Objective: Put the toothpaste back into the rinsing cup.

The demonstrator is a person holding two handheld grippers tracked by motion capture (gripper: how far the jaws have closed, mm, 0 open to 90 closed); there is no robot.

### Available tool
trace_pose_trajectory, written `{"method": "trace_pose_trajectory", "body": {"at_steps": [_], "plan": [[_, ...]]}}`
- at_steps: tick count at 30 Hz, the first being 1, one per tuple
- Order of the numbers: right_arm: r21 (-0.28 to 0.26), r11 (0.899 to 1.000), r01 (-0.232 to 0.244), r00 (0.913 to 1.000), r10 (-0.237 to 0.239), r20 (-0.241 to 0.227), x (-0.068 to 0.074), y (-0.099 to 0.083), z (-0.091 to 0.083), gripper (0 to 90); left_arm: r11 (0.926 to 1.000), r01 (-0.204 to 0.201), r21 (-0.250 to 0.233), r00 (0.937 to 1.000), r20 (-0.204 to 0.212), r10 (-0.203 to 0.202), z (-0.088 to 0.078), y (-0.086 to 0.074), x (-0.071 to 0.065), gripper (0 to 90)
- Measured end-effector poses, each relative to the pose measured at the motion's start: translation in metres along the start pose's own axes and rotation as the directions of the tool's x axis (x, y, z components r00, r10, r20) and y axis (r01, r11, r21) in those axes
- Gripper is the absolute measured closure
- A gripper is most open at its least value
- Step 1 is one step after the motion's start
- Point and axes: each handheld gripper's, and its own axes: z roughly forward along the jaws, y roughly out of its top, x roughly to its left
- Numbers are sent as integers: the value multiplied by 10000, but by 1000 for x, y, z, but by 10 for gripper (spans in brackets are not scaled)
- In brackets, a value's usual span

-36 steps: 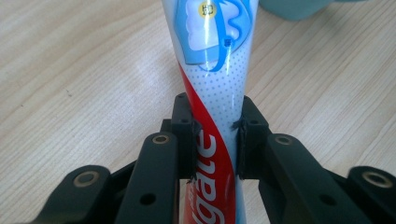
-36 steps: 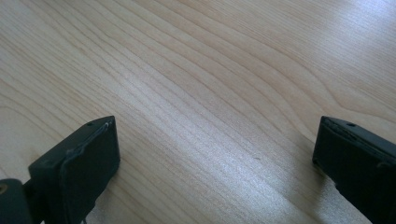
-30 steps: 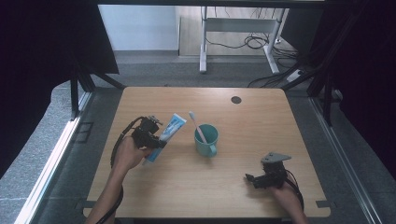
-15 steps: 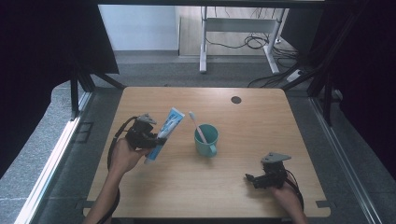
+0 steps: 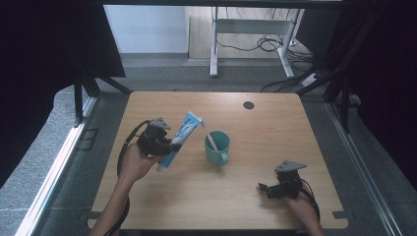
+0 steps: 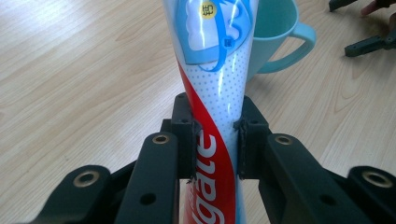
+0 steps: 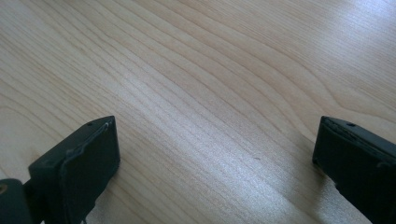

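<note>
Lifted slightly since a second ago, the left gripper (image 5: 169,146) clamps the tube (image 5: 180,139), tip toward the cup (image 5: 217,147) at 3 o'clock. Next, I'd judge, it goes in beside the toothbrush (image 5: 209,136); the right gripper (image 5: 262,187) rests open.

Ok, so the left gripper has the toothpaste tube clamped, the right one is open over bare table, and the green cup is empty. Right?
Not quite: the cup is not empty. The high view shows a toothbrush standing in it. The rest holds: the left gripper is clamped on the toothpaste tube, and the right gripper is open over bare table.
</note>
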Motion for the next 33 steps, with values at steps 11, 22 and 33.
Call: {"method": "trace_pose_trajectory", "body": {"at_steps": [11,22,33], "plan": [[2,10000,-4,10000,4,0,0,0,0,1,9997,-233,90,9996,154,232,7,17,-9,736],[3,10000,-10,10000,10,1,0,0,0,1,9985,-513,186,9985,205,510,13,36,-18,736],[1,10000,-11,10000,11,1,0,0,0,1,9985,-518,149,9984,255,514,19,49,-22,735]]}}
